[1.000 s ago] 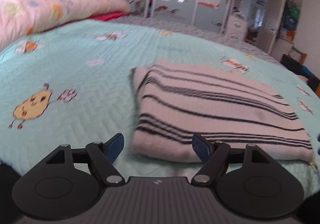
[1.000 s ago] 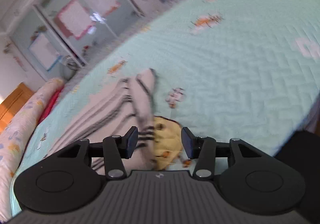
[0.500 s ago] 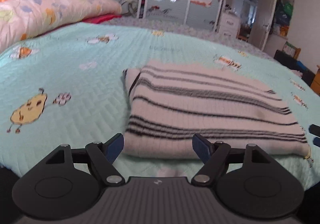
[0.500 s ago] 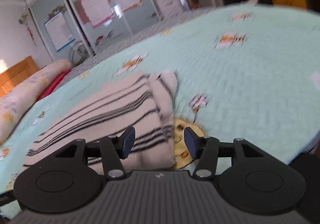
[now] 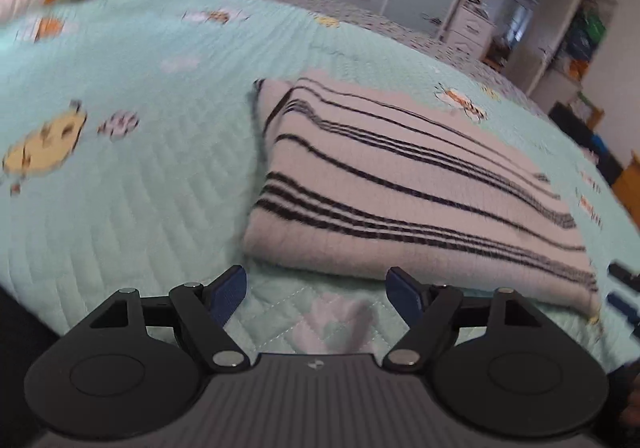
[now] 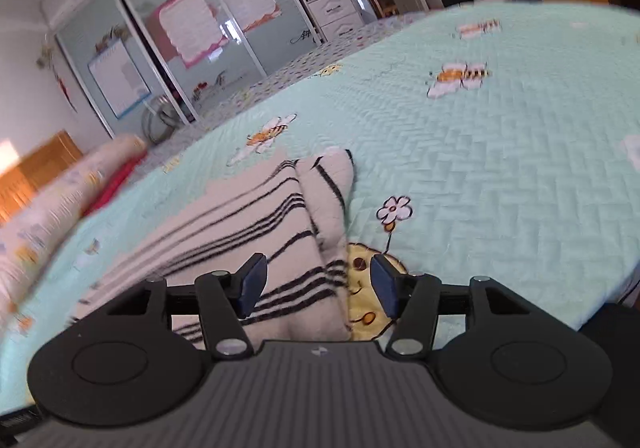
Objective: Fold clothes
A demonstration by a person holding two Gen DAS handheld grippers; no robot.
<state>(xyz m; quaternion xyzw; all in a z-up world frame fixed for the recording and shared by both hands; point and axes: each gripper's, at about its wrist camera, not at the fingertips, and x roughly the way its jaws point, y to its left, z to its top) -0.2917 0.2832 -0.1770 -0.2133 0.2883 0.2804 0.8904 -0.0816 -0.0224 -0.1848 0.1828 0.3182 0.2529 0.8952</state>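
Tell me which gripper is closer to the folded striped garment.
Right. The right gripper sits open over the striped garment, at its end by the yellow print. The left gripper is open just short of the garment's near edge, over bare quilt.

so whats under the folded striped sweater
The mint quilted bedspread; a yellow cartoon print pokes out beside the folded striped sweater. Anything beneath its layers is hidden.

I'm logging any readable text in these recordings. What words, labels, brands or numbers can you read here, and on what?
No text can be read.
Posters on the glass wardrobe doors: print too small and blurred.
Small mark on the right gripper body: a logo, no letters.
Striped garment and quilt: pictures only, no words.
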